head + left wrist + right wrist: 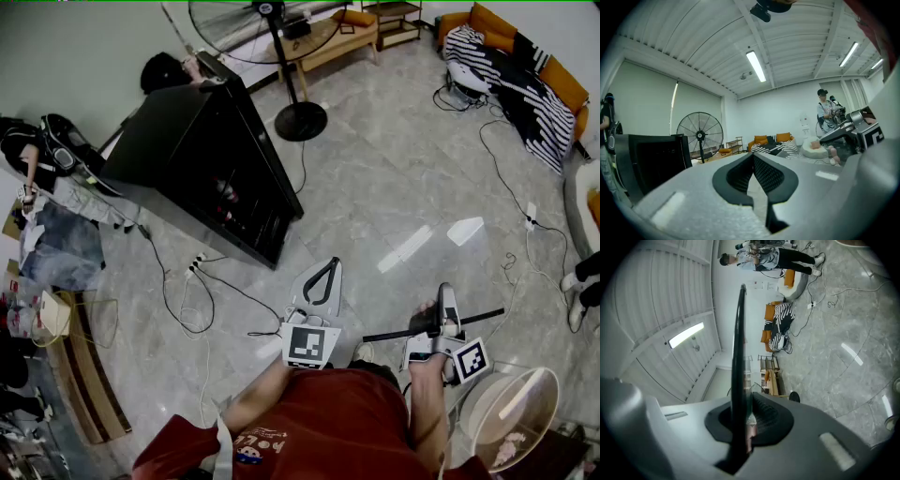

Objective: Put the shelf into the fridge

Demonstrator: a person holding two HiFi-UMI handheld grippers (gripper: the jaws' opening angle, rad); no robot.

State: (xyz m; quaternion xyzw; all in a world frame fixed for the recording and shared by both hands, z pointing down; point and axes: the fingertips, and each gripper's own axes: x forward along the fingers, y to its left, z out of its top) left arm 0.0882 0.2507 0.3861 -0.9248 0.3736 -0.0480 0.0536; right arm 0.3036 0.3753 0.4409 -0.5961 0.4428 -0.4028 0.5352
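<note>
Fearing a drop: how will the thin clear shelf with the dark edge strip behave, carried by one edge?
The thin clear shelf with the dark edge strip runs straight from its pinched edge, so probably stiff. It looks like glass: likely fragile and slippery. Only the right hand-held gripper clamps it, so it may swing.

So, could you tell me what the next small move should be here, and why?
Probably carry the shelf toward the fridge: the right gripper is clamped on its dark edge, but the fridge stands well away across the floor, and the left gripper is shut and empty.
</note>
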